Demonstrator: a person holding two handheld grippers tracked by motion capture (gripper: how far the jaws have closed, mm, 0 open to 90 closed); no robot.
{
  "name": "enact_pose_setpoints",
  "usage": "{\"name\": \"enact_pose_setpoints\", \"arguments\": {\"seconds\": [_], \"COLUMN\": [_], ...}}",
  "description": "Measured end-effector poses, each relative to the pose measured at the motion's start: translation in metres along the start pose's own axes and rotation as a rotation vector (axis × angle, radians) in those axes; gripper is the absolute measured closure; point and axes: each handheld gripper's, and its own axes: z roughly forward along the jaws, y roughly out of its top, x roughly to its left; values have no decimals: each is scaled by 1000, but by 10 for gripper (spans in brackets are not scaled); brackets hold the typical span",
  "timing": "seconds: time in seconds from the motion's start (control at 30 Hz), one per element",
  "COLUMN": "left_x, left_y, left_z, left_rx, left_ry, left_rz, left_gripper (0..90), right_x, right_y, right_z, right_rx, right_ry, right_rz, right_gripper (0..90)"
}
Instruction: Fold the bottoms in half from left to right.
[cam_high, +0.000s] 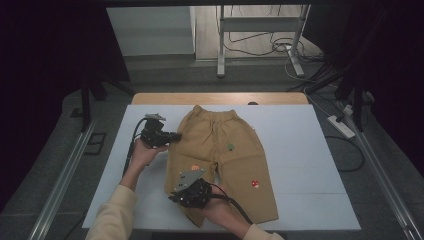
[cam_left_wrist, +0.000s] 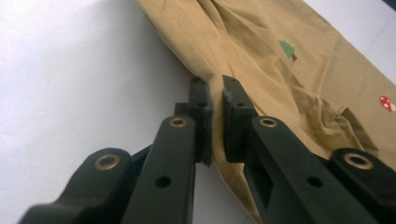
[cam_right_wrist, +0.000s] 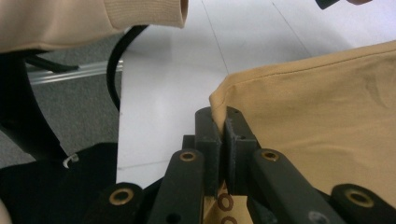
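Showing patches, trousers (cam_high: 220, 150) bear no writing.

Tan trousers (cam_high: 220, 155) lie flat on the white desk (cam_high: 300, 150), the left tongs (cam_high: 176, 135) at their side edge, the right tongs (cam_high: 175, 196) at a leg hem.
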Motion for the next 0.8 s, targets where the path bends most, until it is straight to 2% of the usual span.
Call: {"name": "enact_pose_setpoints", "arguments": {"seconds": [0.2,0.47,0.8], "left_x": [-3,-7,-9], "left_y": [2,3,4], "left_z": [-17,-9,-3], "left_rx": [-45,-26,-27], "left_ry": [2,7,8], "left_rz": [1,12,13], "left_gripper": [838,837,837], "right_x": [3,0,-4], "right_y": [9,2,-7], "right_z": [-8,-13,-19], "right_rx": [-43,-26,-11], "right_ry": [11,-3,-16], "right_rz": [-12,5,21], "right_gripper": [856,857,857]}}
